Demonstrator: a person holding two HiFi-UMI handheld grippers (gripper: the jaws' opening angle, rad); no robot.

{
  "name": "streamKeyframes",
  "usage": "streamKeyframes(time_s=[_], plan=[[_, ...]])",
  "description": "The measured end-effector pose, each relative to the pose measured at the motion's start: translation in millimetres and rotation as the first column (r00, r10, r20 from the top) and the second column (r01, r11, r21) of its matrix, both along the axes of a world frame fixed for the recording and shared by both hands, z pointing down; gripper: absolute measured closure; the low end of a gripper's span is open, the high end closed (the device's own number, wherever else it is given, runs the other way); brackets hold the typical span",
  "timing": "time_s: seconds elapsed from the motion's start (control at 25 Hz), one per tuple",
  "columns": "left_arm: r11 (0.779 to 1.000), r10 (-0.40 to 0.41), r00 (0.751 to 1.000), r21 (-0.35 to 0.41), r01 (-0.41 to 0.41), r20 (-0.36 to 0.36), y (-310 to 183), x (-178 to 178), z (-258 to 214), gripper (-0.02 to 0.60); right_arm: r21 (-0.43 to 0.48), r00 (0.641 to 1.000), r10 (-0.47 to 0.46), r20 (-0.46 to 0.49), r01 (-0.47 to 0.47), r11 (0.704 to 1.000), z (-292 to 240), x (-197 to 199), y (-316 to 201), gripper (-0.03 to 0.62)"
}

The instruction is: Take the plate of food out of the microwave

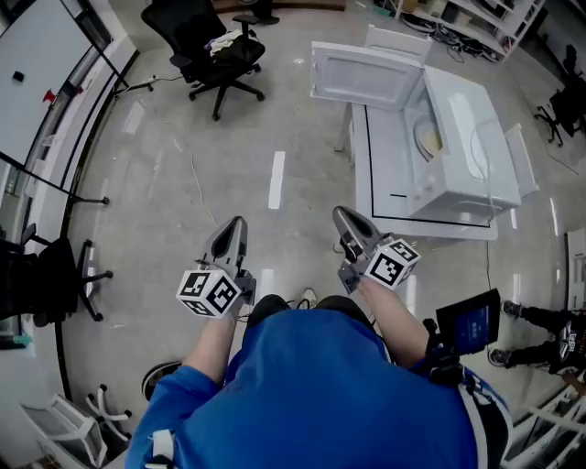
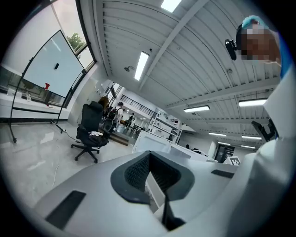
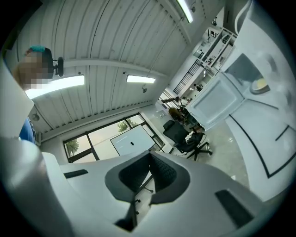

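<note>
The white microwave (image 1: 462,137) stands on a low white table (image 1: 389,169) to the front right, its door (image 1: 366,73) swung wide open. Inside it lies a pale plate of food (image 1: 428,139), which shows again in the right gripper view as a plate (image 3: 260,84) at the far right. My left gripper (image 1: 235,223) and right gripper (image 1: 343,213) are held side by side over the floor, well short of the table. Both are shut and hold nothing. In the gripper views the left gripper (image 2: 149,155) and the right gripper (image 3: 150,155) have their jaws together.
A black office chair (image 1: 215,50) stands on the grey floor ahead to the left. A whiteboard on a stand (image 1: 37,73) lines the left side. Shelving (image 1: 476,18) fills the far right corner. Another person's feet (image 1: 540,321) are at the right edge.
</note>
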State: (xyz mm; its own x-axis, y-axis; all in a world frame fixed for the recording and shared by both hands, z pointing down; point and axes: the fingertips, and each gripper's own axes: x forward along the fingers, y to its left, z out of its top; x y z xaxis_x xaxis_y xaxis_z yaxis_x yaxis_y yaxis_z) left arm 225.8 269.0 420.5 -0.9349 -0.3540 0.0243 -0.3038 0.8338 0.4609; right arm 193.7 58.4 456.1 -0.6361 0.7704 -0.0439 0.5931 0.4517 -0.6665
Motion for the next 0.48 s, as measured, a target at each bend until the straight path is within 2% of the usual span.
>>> streamKeyframes(time_s=[0.32, 0.48], plan=[[0.997, 0.081, 0.997, -0.01, -0.081, -0.002, -14.6, -62.2, -1.3, 0.574, -0.013, 0.996, 0.083, -0.016, -0.084, 0.996, 1.7, -43.3, -15.6, 0.602], [0.987, 0.163, 0.987, -0.003, -0.163, -0.004, -24.7, -105.7, 4.9, 0.574, -0.005, 0.985, 0.171, -0.021, -0.171, 0.985, 6.6, -68.1, -27.4, 0.602]])
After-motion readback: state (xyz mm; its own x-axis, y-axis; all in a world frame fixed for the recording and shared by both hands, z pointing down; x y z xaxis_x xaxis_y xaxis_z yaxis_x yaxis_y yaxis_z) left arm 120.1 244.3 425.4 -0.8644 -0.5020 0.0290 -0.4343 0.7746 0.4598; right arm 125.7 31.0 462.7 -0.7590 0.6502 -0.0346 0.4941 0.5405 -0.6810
